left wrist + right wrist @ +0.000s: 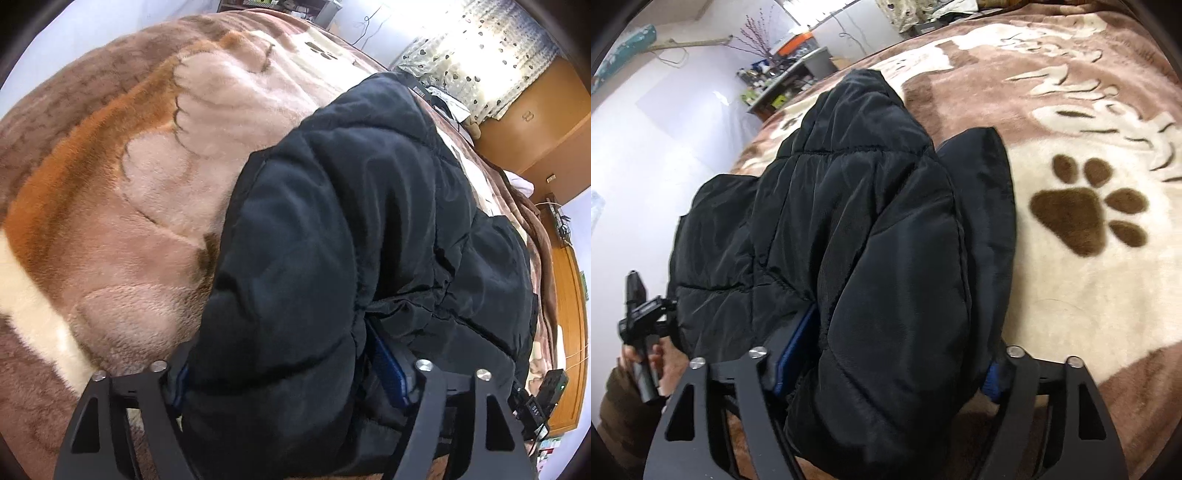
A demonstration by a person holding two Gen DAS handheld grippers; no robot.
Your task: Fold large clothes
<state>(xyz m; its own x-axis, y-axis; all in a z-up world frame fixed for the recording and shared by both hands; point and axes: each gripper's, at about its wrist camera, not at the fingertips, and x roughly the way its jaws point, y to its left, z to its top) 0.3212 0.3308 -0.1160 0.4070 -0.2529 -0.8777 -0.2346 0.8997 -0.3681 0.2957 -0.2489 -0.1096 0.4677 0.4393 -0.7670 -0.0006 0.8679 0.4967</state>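
Note:
A black quilted puffer jacket (369,221) lies bunched on a plush brown and cream blanket (129,166). My left gripper (291,373) is shut on a thick fold of the jacket's near edge; its blue pads press the fabric from both sides. In the right wrist view the same jacket (857,221) fills the centre, and my right gripper (886,365) is shut on another thick fold of it. The left gripper's handle (642,317) and the hand holding it show at the lower left of the right wrist view.
The blanket (1071,277) with a brown paw print (1086,218) covers the bed. A wooden wardrobe (532,129) and a curtained window (480,51) stand beyond the bed. A cluttered shelf (775,81) stands along the white wall.

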